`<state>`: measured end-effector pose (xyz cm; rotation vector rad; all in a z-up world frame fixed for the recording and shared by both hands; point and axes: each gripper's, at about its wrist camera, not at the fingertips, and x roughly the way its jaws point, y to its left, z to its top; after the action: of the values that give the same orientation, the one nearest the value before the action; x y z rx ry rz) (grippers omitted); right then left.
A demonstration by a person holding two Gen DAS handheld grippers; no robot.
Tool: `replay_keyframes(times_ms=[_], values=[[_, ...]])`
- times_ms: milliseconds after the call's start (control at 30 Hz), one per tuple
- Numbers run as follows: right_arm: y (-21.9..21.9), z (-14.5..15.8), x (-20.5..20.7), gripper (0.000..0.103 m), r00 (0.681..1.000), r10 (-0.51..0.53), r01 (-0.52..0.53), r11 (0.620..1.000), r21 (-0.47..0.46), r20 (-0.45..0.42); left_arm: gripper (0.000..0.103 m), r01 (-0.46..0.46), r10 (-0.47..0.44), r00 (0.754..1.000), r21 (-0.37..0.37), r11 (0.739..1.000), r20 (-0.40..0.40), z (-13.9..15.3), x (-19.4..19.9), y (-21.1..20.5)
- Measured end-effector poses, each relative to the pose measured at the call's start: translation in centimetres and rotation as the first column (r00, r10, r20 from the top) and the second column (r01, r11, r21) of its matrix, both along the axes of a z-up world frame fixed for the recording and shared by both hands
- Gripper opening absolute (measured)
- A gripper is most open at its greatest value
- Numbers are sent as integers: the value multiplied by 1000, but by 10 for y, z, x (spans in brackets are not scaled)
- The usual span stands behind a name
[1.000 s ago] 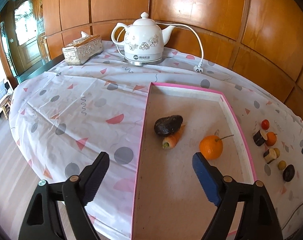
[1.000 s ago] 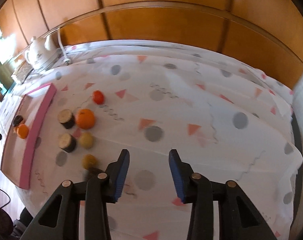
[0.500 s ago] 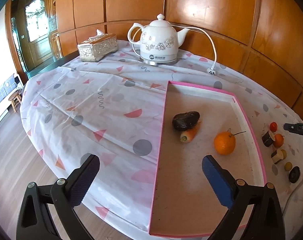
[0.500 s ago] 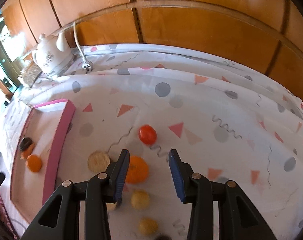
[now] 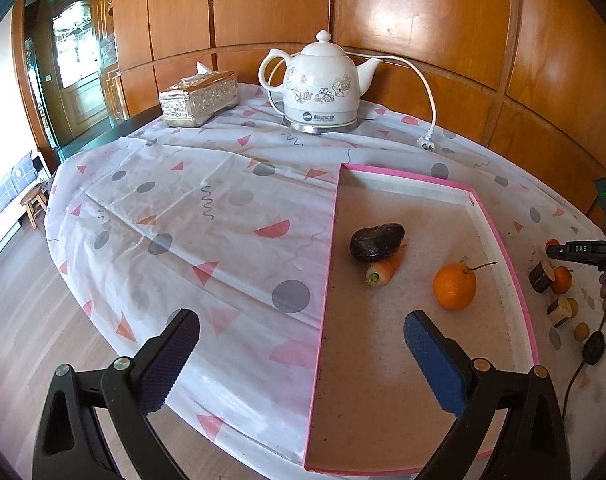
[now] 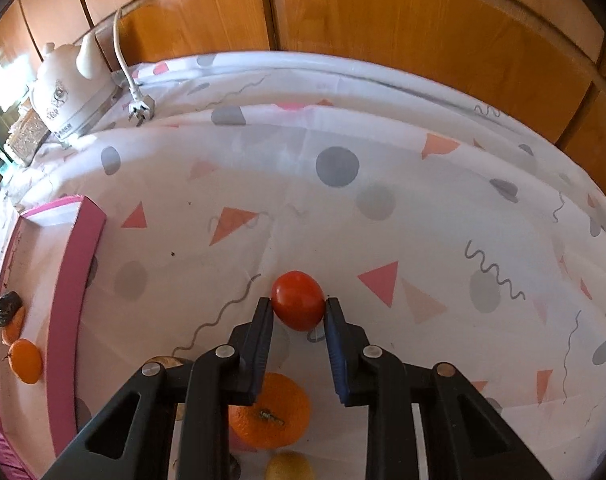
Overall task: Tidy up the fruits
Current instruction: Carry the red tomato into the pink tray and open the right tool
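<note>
So the tomato [image 6: 298, 306] is small, round, glossy red, sitting on the patterned tablecloth [image 6: 383, 240] to the right of the pink tray [image 6: 69, 320], and our right gripper [image 6: 297, 308] is clamped on it, a pad touching each side. Half a second ago the tomato sat ahead of the tips with the jaws wider; now they've come in around it. Our left gripper [image 5: 301, 332] hangs wide apart, holding nothing, over the tray's near left edge, a bit wider than a second ago. Left to right around it: tissue box [image 5: 199, 98], white kettle [image 5: 321, 88], then in the tray an avocado [image 5: 377, 242], carrot [image 5: 383, 270] and orange [image 5: 454, 286]. Another orange [image 6: 271, 416] sits right under the right gripper, partly hidden by its fingers.
</note>
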<state>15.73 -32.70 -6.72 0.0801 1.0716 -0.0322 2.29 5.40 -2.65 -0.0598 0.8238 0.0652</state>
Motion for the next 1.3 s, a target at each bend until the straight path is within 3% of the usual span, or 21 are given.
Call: replay_keyframes(times_ms=[333,667,833,1200,1300], values=[[20,39,-22,26,989,86,-92,995,48,118,103,23,-23,1000,10,1000,0,1,-4,-9],[100,54,-49,26,941,296,-319,937,141,163,103,24,-24,1000,-6,1000,1,2,-7,-6],[141,53,-50,26,918,363,-385,911,145,160,103,9,-9,1000,-30,1000,-1,2,-8,1],[181,33,-41,27,914,394,-404,908,111,99,103,0,0,1000,-56,998,-6,0,-8,6],[180,29,-43,34,915,393,-401,909,109,91,103,-3,2,1000,-64,998,-9,-1,-7,7]])
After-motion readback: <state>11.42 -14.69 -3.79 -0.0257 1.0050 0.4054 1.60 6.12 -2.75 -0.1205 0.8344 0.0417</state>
